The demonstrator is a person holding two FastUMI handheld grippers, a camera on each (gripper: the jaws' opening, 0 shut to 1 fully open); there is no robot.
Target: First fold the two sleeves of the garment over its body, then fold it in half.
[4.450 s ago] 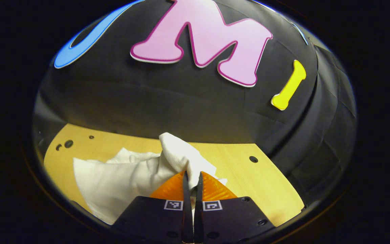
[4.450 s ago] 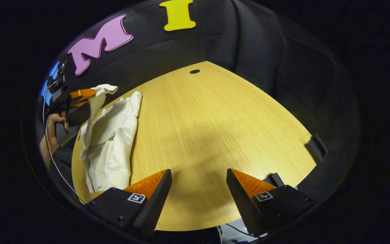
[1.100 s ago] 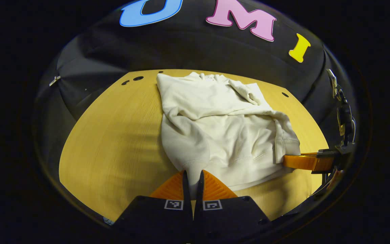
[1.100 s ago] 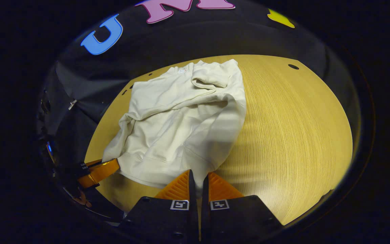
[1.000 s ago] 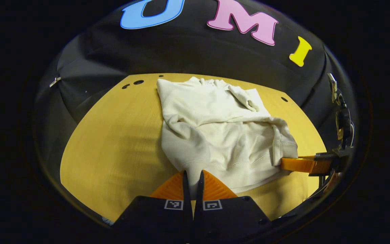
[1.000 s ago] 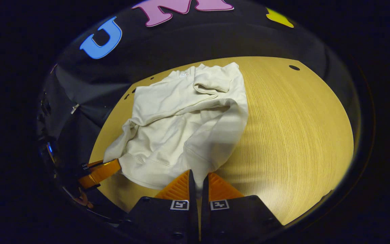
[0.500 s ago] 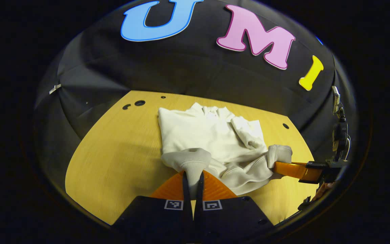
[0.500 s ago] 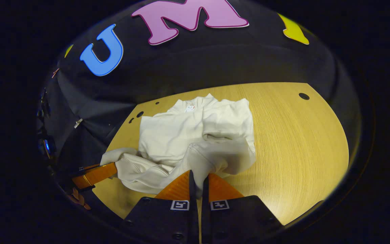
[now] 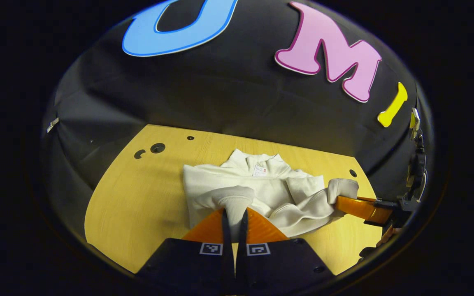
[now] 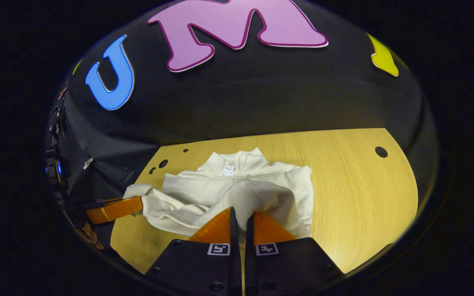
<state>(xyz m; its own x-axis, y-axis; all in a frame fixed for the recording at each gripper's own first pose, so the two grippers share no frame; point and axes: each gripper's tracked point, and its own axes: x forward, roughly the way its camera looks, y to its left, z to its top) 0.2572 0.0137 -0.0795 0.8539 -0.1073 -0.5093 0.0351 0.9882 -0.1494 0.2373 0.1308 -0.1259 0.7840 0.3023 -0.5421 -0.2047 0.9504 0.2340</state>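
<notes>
A cream sweatshirt (image 9: pixel 261 189) lies on the wooden table (image 9: pixel 138 205), collar and label toward the far wall. Its bottom hem is lifted and carried over the body. My left gripper (image 9: pixel 233 216) is shut on the ribbed hem at one bottom corner. My right gripper (image 10: pixel 240 224) is shut on the other bottom corner of the sweatshirt (image 10: pixel 237 189). In the left gripper view the right gripper (image 9: pixel 354 205) reaches in from the right, cloth draped over its tip. In the right gripper view the left gripper (image 10: pixel 115 209) comes in from the left, holding the hem.
The table (image 10: pixel 364 197) has bare wood to the right of the garment and small round holes (image 10: pixel 381 151) near its far edge. The black cloth wall rises just behind the table. More holes (image 9: pixel 154 148) mark the far left corner.
Both grippers have carried the hem up and forward toward the collar, so the lower half now doubles over the upper half. Earlier the right gripper was open and away from the garment.
</notes>
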